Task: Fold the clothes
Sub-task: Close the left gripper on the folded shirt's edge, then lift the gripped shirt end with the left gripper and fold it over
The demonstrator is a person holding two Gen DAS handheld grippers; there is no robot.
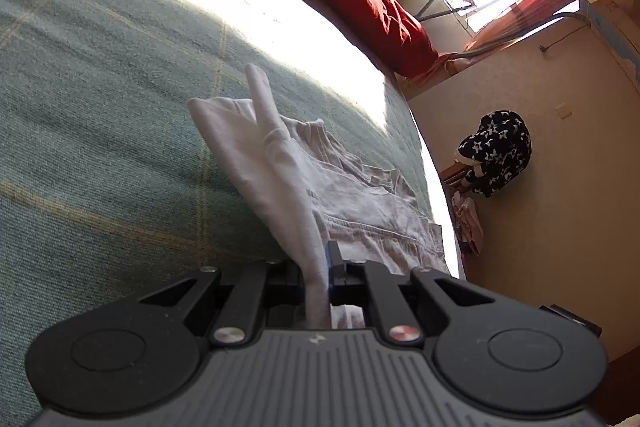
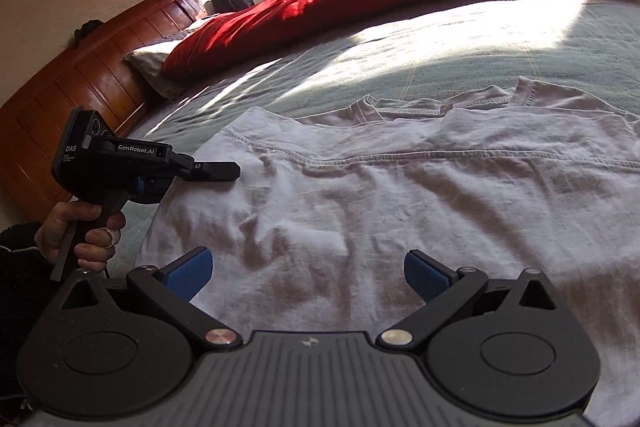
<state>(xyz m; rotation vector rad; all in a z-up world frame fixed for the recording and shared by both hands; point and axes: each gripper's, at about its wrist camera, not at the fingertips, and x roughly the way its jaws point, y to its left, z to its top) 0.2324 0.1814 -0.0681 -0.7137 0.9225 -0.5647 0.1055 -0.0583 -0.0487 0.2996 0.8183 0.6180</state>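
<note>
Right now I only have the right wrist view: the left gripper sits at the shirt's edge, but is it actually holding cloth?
Observer: Yes. In the left wrist view the left gripper is shut on a fold of the white shirt.
Operator: Is that fold lying flat on the bed?
Observer: No, it rises off the green bedspread and runs into the jaws.
Operator: Any other clothing outside my view?
Observer: A dark star-patterned garment sits by the wall, beyond the bed's edge.
</note>
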